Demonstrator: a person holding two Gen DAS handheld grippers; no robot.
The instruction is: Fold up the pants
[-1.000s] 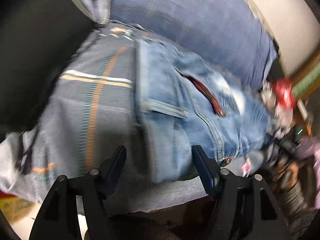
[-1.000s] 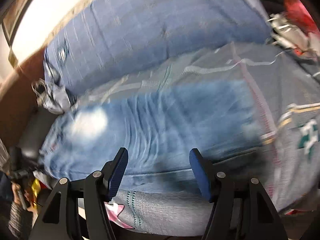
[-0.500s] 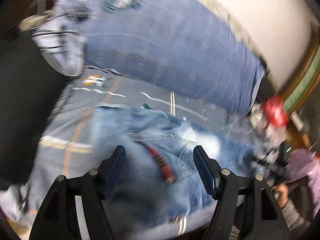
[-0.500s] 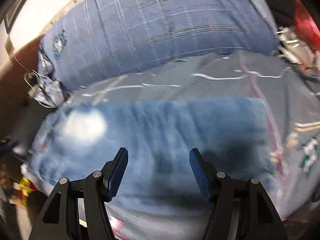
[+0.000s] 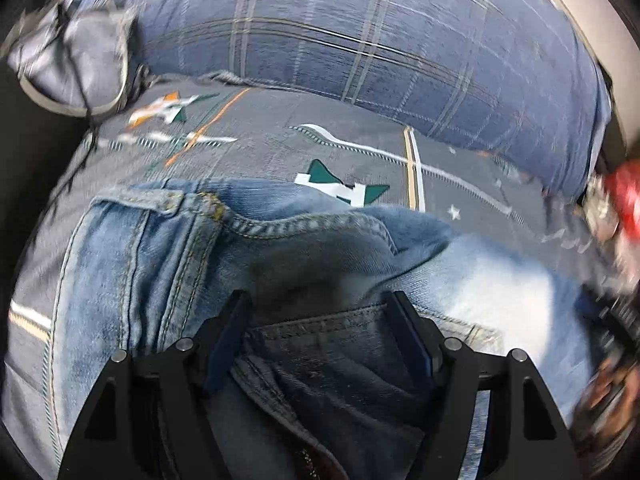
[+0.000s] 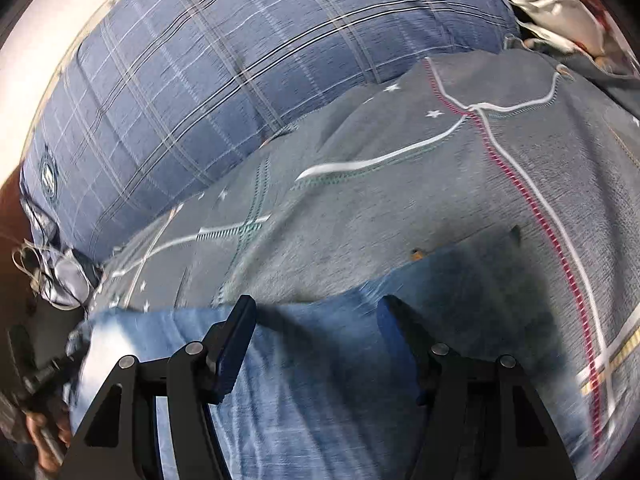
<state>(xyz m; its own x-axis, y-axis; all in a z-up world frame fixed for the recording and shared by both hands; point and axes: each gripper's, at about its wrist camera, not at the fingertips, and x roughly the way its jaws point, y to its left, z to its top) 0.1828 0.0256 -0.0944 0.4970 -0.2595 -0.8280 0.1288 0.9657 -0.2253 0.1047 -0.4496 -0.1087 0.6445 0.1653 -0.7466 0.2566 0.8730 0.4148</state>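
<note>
Both grippers' fingers stand spread, pinching nothing: the left gripper (image 5: 320,312) over the waistband end of the pants (image 5: 280,264), the right gripper (image 6: 316,316) over a leg. The jeans lie flat on a grey patterned bedsheet (image 6: 400,208), beside a blue checked pillow (image 5: 360,32). No readable writing shows; the pillow's round emblem (image 6: 48,178) is too blurred.

No word, number or brand name can be read in either view. The nearest thing to a sign is a round emblem (image 6: 49,178) printed on the blue plaid pillow (image 6: 248,80), far up and to the left of the right gripper (image 6: 316,320); its inner marks are too small and blurred to make out. On the grey bedsheet (image 5: 260,152), above and ahead of the left gripper (image 5: 320,312), sit white and green block shapes (image 5: 340,188), perhaps a letter, partly hidden by the jeans (image 5: 280,240). A second such shape (image 5: 164,108), orange, white and green, lies further up-left, smeared by blur.
</note>
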